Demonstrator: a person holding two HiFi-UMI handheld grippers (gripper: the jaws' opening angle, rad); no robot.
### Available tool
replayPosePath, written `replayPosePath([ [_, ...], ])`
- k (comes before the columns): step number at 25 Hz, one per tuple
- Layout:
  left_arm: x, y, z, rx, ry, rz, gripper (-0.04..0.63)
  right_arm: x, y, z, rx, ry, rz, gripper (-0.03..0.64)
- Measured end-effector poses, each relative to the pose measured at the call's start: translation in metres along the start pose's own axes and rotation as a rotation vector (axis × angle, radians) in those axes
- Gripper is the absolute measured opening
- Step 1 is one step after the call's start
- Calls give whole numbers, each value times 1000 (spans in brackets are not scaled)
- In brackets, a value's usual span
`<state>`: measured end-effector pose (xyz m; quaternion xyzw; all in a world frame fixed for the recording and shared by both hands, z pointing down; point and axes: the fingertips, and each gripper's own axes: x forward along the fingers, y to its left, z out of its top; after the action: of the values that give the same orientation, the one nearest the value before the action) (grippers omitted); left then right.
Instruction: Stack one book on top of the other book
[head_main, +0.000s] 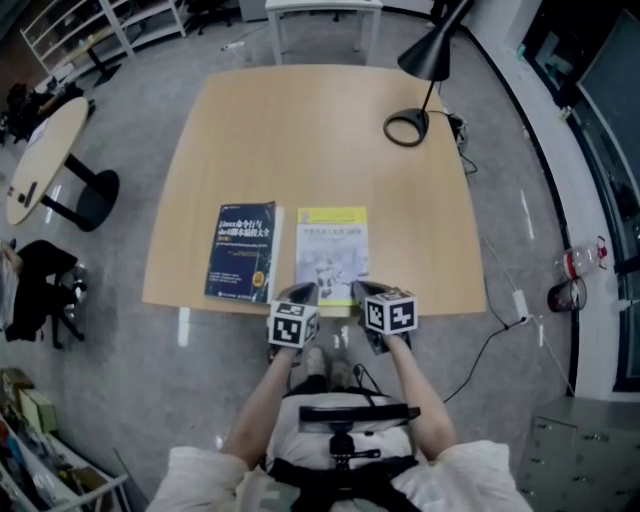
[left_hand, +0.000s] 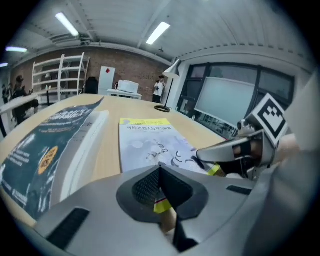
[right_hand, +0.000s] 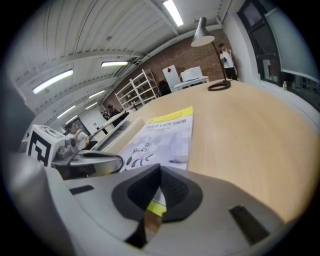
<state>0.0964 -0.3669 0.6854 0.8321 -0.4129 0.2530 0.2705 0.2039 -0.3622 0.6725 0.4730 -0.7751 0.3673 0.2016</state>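
Observation:
Two books lie side by side near the table's front edge. The thick dark blue book (head_main: 241, 251) is on the left, the thinner white book with a yellow top band (head_main: 332, 253) on the right. Both appear in the left gripper view as blue book (left_hand: 47, 145) and white book (left_hand: 150, 142), and the white book (right_hand: 162, 135) also in the right gripper view. My left gripper (head_main: 303, 294) and right gripper (head_main: 360, 292) hover shut at the white book's near edge, close together, holding nothing. Their tips (left_hand: 160, 170) (right_hand: 159, 172) point down at that edge.
A black desk lamp (head_main: 425, 75) stands at the table's far right, its round base (head_main: 406, 128) on the wood. The wooden table (head_main: 320, 150) has bare room behind the books. A cable and bottles lie on the floor at the right, a round side table (head_main: 40, 160) at the left.

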Motion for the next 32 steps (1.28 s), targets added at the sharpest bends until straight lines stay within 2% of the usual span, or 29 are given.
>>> replayPosePath([
  [2,2,-3,-2,53,7,12,3,0,1,0,-5,1,25,2],
  [3,2,-3,-3,57,6,19,3,1,1,-1,-5,4,34,2],
  [10,2,-2,-5,-9,49,27,3,1,0,-4,-57,27,-8,2],
  [15,2,0,-3,-71,51,30,3,1,0,-2,-23,26,10,2],
  [19,1,0,-6,-47,67,43,3,1,0,-4,-29,35,-17,2],
  [23,2,1,-6,-80,75,39,3,0,1,-5,-46,48,-33,2],
  [25,1,-1,-8,-67,97,53,3,0,2,-8,-62,68,-46,2],
  [29,-6,-2,-16,13,126,113,3,-4,6,-15,-86,100,-70,2],
  [32,-12,-7,-26,-5,126,95,3,-8,9,-23,-50,98,-50,2],
])
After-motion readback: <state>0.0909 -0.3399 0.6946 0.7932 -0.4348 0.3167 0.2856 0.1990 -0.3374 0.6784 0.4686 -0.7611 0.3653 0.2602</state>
